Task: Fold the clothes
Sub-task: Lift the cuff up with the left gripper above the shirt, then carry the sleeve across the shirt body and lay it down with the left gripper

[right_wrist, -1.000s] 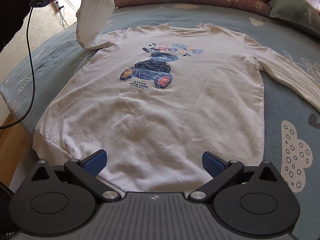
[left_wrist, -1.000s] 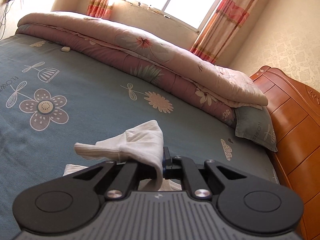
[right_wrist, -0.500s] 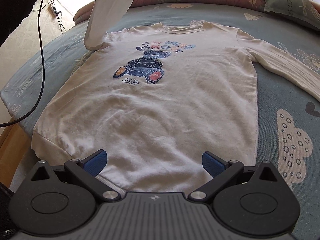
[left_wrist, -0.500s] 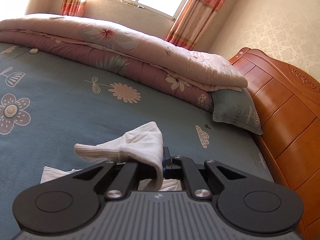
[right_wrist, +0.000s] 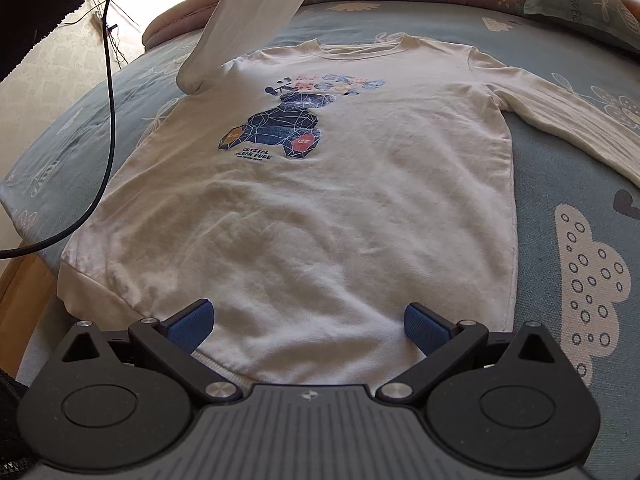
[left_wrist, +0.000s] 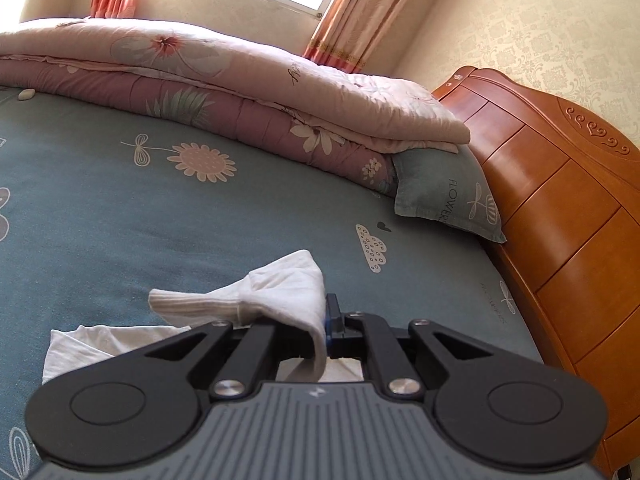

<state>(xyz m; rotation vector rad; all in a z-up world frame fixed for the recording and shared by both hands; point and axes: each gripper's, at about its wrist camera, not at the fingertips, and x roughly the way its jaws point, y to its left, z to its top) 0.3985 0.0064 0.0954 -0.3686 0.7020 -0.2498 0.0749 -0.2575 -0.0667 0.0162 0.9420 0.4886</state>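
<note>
A white long-sleeved shirt [right_wrist: 320, 208] with a dark bear print lies flat, front up, on the blue-grey bedsheet [right_wrist: 560, 184]. Its one sleeve [right_wrist: 248, 12] hangs lifted at the upper left of the right wrist view. In the left wrist view my left gripper [left_wrist: 325, 320] is shut on that sleeve's cuff end [left_wrist: 272, 296], which drapes over the jaws. My right gripper [right_wrist: 307, 322] stands open just above the shirt's hem, nothing between its blue pads [right_wrist: 424, 326]. The other sleeve [right_wrist: 568, 120] lies stretched out to the right.
A folded pink quilt [left_wrist: 240, 80] runs along the far side of the bed, with a blue-grey pillow [left_wrist: 444, 192] at its end. A wooden headboard [left_wrist: 560, 200] is at the right. A black cable [right_wrist: 108, 92] hangs at the left over the bed's edge.
The left gripper has carried the sleeve sideways over the shirt's shoulder, toward the headboard. The right gripper has stayed at the hem.
</note>
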